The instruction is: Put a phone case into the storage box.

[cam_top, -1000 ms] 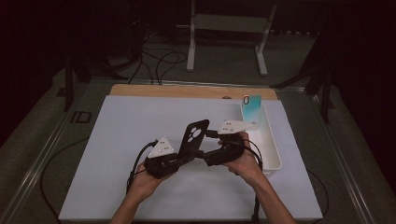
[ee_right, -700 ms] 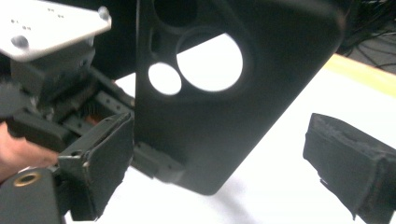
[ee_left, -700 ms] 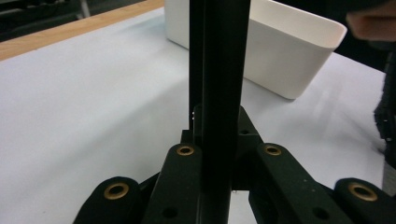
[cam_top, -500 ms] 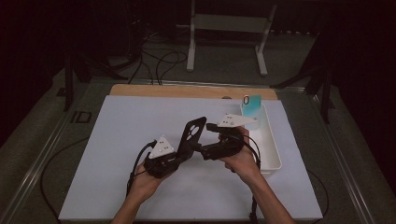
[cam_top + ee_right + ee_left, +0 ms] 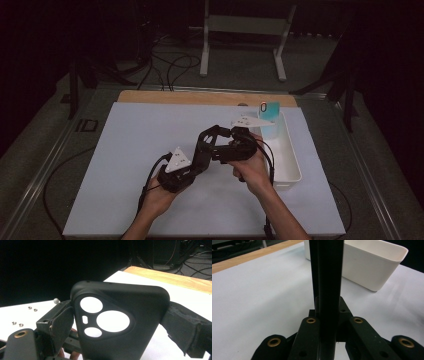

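A black phone case [image 5: 206, 141] with round camera cut-outs [image 5: 112, 321] is held above the middle of the white mat [image 5: 125, 150]. My left gripper [image 5: 201, 154] reaches up to it from the lower left, shut on its thin edge [image 5: 327, 277]. My right gripper [image 5: 220, 148] comes in from the right at a tilt. Its padded jaws stand against the two sides of the case [image 5: 120, 340], shut on it. A hand holds each gripper from below.
A long white bin [image 5: 289, 159] lies just right of the hands, close to the left gripper's jaws [image 5: 372, 262]. A teal object [image 5: 270, 112] stands at its far end. A wooden strip [image 5: 190, 97] borders the mat's far side, with a metal stand [image 5: 245, 25] beyond.
The right gripper has lifted a little and tilted, its grey plate now higher. The left gripper and the case stay about where they were.
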Demonstrator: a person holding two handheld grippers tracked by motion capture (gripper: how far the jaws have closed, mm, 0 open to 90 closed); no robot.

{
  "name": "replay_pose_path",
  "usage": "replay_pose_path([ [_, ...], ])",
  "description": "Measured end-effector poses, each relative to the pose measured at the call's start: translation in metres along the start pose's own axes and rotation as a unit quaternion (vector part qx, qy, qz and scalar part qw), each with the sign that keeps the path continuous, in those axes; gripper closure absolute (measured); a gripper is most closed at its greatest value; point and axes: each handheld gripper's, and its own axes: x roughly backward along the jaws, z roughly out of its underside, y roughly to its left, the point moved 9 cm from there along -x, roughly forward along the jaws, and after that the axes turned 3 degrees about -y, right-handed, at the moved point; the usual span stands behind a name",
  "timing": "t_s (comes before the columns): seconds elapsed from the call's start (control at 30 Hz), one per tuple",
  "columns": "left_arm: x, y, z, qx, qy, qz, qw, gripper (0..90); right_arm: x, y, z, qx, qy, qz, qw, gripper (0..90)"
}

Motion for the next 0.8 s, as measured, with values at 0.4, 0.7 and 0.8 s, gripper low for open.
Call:
replay_pose_path([
  [0.4,-0.0042,-0.0053,0.0025,-0.005,0.007,0.004,1.0,84.6,-0.0043,0.0024,-0.0018,-0.002,-0.008,0.004,1.0,11.5],
  [0.7,-0.0031,-0.0051,0.0016,-0.009,0.004,0.006,0.9999,77.7,-0.0037,0.004,-0.0015,0.005,-0.012,0.005,0.9999,13.1],
  [0.8,0.0001,-0.0045,-0.0014,-0.003,-0.005,0.016,0.9999,67.0,-0.0041,0.0027,0.0,0.005,-0.009,0.006,0.9999,13.1],
])
